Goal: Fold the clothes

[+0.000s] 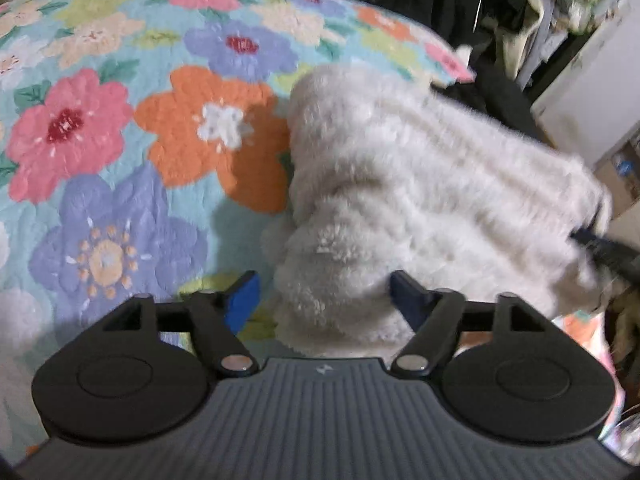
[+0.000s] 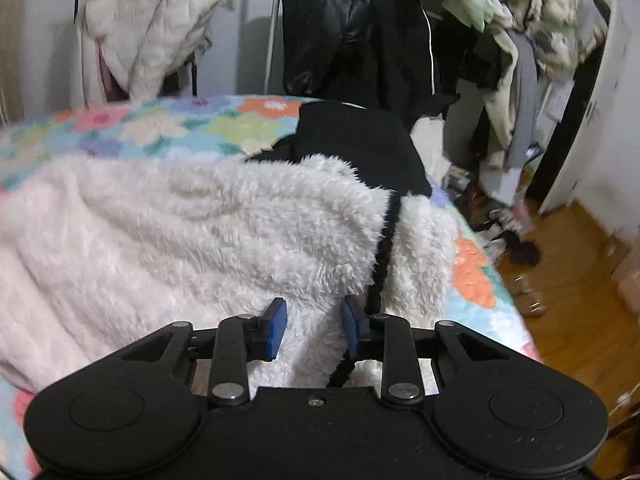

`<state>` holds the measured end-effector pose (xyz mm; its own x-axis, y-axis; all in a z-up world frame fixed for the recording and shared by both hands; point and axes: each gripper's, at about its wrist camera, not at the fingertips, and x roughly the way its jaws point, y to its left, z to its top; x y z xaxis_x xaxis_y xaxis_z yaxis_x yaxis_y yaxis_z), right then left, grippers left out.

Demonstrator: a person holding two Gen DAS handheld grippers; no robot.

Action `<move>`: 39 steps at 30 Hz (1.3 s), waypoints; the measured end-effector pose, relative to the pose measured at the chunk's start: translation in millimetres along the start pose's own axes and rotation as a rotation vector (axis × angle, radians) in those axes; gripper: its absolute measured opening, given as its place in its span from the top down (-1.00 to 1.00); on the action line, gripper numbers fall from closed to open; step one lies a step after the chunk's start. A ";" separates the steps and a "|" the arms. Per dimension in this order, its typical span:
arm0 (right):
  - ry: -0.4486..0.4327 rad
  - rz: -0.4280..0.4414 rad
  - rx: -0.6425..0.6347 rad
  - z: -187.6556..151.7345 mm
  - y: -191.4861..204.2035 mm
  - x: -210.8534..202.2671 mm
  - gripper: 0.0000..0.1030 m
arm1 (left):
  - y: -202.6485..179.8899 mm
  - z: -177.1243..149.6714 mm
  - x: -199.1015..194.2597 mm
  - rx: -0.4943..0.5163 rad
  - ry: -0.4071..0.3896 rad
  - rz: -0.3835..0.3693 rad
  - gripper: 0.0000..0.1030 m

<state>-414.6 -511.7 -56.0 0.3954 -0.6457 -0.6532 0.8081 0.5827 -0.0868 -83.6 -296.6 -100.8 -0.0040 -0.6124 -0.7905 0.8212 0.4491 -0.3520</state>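
**Fleece garment caught between both my grippers**

My left gripper (image 1: 322,296) has its blue pads set wide, a bunched fold of the white fleece garment (image 1: 420,184) between them. It fills the right half of the frame, over the floral quilt (image 1: 120,120). My right gripper (image 2: 314,330) pinches the fleece near its black cord (image 2: 384,248), lower centre.

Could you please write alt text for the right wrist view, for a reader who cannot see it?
The right gripper holds a fold of a fluffy white garment with black trim between its blue pads, above a floral bedspread. A black garment lies beyond it, and clothes hang in the background.
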 end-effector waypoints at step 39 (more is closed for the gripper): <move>0.055 0.074 -0.122 -7.6 68.3 11.4 0.33 | 74.0 48.8 -65.0 -0.257 -0.261 0.002 0.65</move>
<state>-358.2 -475.5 -75.1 0.4249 -0.5725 -0.7012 0.7168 0.6858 -0.1256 5.2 -255.3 -51.1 0.1705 -0.7420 -0.6484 0.6505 0.5790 -0.4916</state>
